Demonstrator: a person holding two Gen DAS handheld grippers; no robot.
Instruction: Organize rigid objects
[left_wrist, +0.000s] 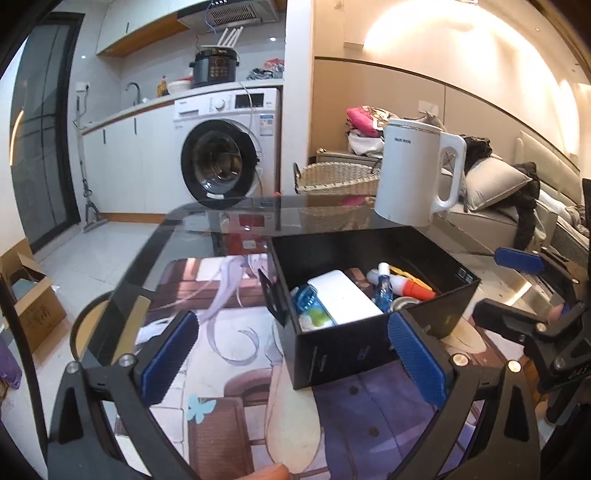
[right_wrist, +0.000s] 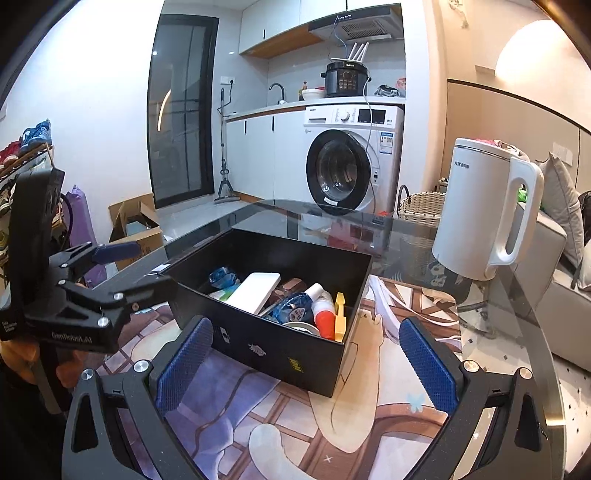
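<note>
Glass surface (right_wrist: 517, 295) holds filled black box (right_wrist: 280, 354); both your grippers' fingers apart, empty; next, probably the kettle (right_wrist: 480, 210).

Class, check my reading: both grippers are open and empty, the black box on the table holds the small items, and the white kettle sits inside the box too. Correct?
One error. The white kettle is not inside the black box; it stands on the glass table beyond the box, as the right wrist view shows. The left gripper and right gripper are indeed open and empty.
</note>
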